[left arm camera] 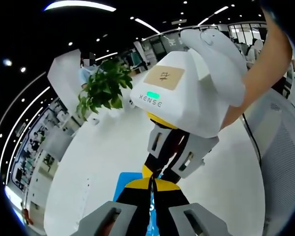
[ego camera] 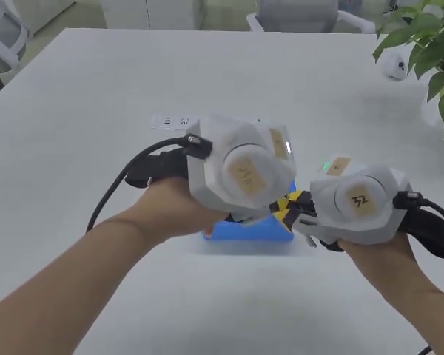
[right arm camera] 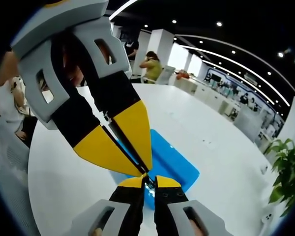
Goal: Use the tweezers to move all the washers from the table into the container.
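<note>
Looking down from the headset cam, I see both grippers bunched up nose to nose over the middle of the desk [ego camera: 207, 74], a bit toward the near edge. The left gripper [left arm camera: 152, 189] comes in from the left side and the right gripper [right arm camera: 148, 183] from the right, and their yellow-and-black jaw tips meet just above the blue container [ego camera: 244, 231]. The container sits flat on the desk right under them, and the white housings cover most of it from above.

The right gripper view is the useful one. The left gripper's jaws hang in from the top left, pressed together with the tweezers [right arm camera: 123, 140] sandwiched between them. The tweezers are a thin dark sliver running down along the seam between the yellow tips. So the left one is clamped on the tweezers. The lower end of that sliver runs straight into the right gripper's own jaws, which are squeezed almost shut. It looks to me like they're pinching the tweezers too, but the tips crowd each other so much that I wouldn't swear the contact is firm.

In the left gripper view my own jaws are closed flat against each other. The other gripper's white body looms right above them, with blue from the container peeking out underneath.

On the rest of the desk, a leafy plant [ego camera: 425, 44] sits at the far right corner. Office chairs [ego camera: 0, 37] are parked beyond the far and left edges.
</note>
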Demonstrator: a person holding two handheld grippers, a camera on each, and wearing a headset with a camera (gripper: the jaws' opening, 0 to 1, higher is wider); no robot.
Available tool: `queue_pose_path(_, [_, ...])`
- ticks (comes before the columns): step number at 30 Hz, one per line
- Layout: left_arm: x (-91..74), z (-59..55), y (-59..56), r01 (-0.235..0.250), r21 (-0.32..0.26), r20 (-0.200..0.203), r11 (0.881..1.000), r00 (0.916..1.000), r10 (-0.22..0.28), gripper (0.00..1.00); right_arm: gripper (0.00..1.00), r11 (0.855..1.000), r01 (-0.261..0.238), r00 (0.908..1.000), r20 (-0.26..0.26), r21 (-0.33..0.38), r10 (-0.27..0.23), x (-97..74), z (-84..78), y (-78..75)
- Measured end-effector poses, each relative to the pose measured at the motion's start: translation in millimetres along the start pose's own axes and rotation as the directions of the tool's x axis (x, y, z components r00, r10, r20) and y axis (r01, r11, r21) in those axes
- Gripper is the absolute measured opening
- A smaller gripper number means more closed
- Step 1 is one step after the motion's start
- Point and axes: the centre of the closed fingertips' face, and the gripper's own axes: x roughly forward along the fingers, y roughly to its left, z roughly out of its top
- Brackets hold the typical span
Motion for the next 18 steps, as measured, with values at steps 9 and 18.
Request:
queue_pose_path(9, [-11.5,6.3,-10.3,-0.004,0.038,0.009,0.999,0.9999,0.004,0.00,0.04,0.999,0.001,0.9997,0.024,-0.038,0.000,-12.7,4.0,9.4])
queue_pose_path(18, [-24.5,8.1,-24.7,0.004,0.057,0.011,0.998,0.9999,-0.004,0.00,0.06,0.998,-0.029,0.9987,0.040,-0.063,0.032,-23.6,2.7,22.8])
